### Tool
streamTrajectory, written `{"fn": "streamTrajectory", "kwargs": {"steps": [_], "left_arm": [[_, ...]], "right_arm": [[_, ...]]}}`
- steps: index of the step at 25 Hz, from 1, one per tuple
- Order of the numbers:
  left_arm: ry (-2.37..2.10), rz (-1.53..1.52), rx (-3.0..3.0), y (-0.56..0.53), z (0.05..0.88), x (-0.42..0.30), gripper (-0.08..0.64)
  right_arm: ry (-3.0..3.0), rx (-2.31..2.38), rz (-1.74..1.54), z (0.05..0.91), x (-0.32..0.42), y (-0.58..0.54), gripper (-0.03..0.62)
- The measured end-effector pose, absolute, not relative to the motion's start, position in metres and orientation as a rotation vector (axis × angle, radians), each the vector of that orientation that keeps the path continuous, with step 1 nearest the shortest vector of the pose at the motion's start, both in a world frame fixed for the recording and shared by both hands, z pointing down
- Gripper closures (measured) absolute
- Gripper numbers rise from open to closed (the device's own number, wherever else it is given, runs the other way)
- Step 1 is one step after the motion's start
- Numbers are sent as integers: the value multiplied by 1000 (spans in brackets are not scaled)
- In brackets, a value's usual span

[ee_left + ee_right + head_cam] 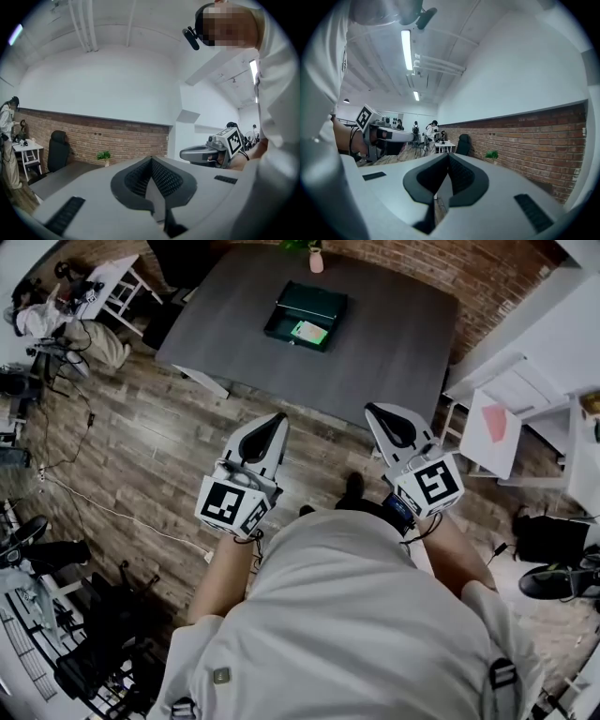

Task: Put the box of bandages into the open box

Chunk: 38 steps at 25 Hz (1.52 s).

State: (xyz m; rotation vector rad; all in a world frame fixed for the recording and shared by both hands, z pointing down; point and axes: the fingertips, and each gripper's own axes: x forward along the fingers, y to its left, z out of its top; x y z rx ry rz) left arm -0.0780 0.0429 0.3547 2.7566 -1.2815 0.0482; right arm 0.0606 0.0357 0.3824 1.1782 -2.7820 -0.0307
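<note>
A dark green open box (307,310) sits on the dark grey table (394,343), far ahead of me. A small pale box with green print (309,332) shows at the open box's front right part; whether it lies inside or on the rim I cannot tell. Both grippers hang over the wooden floor, short of the table's near edge. My left gripper (273,423) (152,161) is shut and empty. My right gripper (379,414) (449,157) is also shut, with nothing between its jaws. Each gripper shows in the other's view, side by side and level.
A small potted plant (316,257) stands at the table's far edge by the brick wall. A white desk (495,427) with a pink sheet is at the right. At the far left are a white side table (111,285), a black chair (57,150) and cables on the floor.
</note>
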Motion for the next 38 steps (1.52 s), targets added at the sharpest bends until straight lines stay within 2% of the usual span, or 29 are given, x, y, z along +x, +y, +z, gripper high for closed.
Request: {"fn": "streamTrajectory", "kwargs": {"steps": [18,38], "left_arm": [[-1261,-7,2820,141,352,-149,545],[-1222,-35,2809,149,361,-162,545]], "right_arm": [[-2766,1130,-44,401,-31,151,572],[-2769,1150,-70,396,-54,158,572]]}}
